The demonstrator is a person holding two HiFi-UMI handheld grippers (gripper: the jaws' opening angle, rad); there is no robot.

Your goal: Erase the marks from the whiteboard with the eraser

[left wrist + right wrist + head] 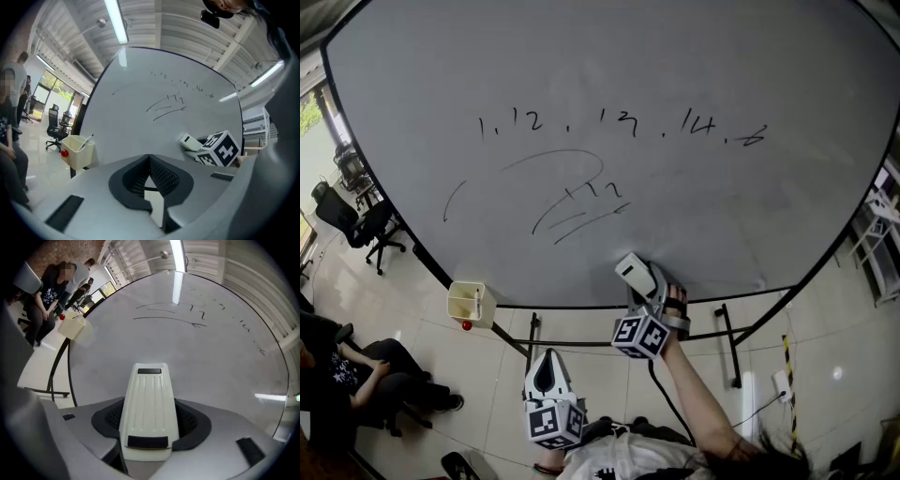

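**Whiteboard fills the view, eraser up in the right gripper**

Grey-white and wide, the whiteboard (694, 66) on its black-framed stand takes up most of the head view. Across its middle runs a row of handwritten numbers (609, 127), and beneath them sit looping curves and slanted strokes (572, 202), all intact. The right gripper (642, 286) is raised to the board's lower part, jaws clamped on either side of a cream eraser (149, 411). The eraser stands below the strokes and clear of them; whether its face touches the board cannot be told. Down and to the left, the left gripper (149, 176) hangs in front of the stand, off the board, its ribbed pads brought together with nothing between them. At the board's lower left corner there is a cream marker holder (471, 302) with a pen in it and a small red ball (467, 325) just under it. Off to the left, a person sits (347, 375) on the tiled floor side, beyond them a black office chair (356, 225).
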